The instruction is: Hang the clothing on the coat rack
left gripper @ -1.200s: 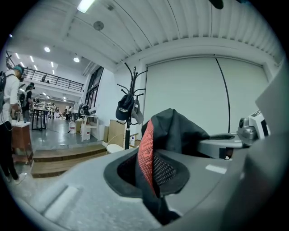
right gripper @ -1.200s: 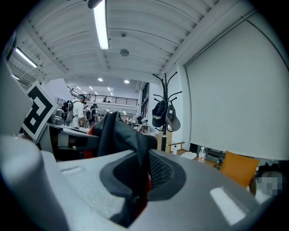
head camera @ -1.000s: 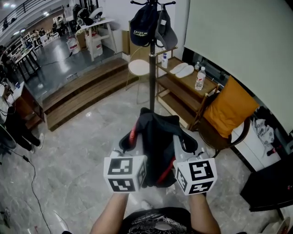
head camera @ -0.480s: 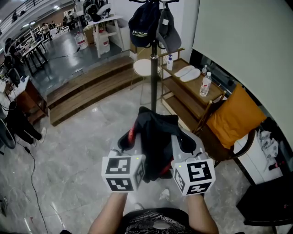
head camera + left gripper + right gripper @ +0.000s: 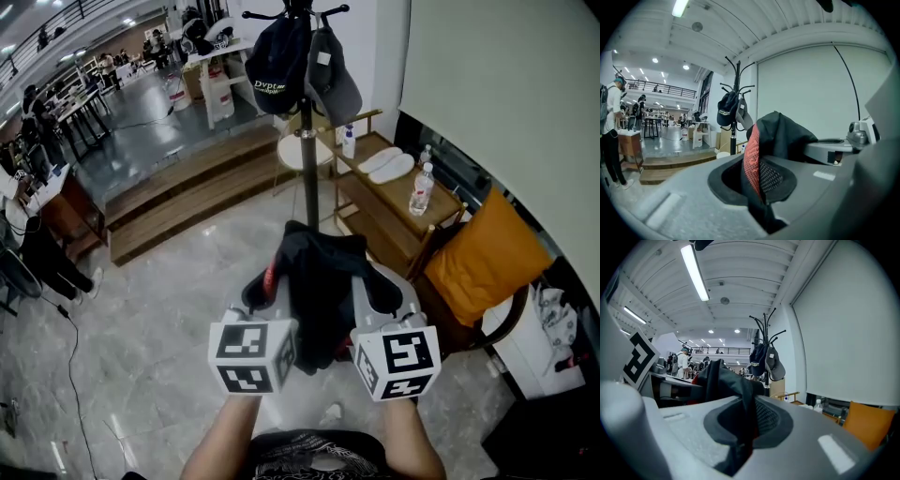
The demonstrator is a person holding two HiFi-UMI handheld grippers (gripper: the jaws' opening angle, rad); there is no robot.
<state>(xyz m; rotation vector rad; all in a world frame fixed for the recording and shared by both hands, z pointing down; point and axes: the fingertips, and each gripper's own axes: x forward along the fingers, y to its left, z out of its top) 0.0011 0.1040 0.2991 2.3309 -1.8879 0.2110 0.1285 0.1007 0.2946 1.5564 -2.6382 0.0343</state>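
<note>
A black garment with red mesh lining (image 5: 319,281) is bunched between my two grippers, held up in front of me. My left gripper (image 5: 274,292) is shut on its left part, the red lining (image 5: 752,159) pinched in the jaws. My right gripper (image 5: 367,292) is shut on its right part, dark cloth (image 5: 740,413) caught between the jaws. The black coat rack (image 5: 307,141) stands straight ahead, a short way beyond the garment. A dark cap (image 5: 272,66) and a grey cap (image 5: 333,80) hang on its upper hooks. Bare hooks (image 5: 764,324) show at the top.
A wooden shelf unit (image 5: 394,202) with bottles (image 5: 419,192) and slippers stands right of the rack. A chair with an orange cushion (image 5: 487,258) is at the right. Wooden steps (image 5: 187,192) lie at the left, a white stool (image 5: 298,150) behind the pole. People stand far left.
The coat rack and caps sit lower and larger in the head view, so I have come closer to it. Both grippers keep the same hold on the garment.
</note>
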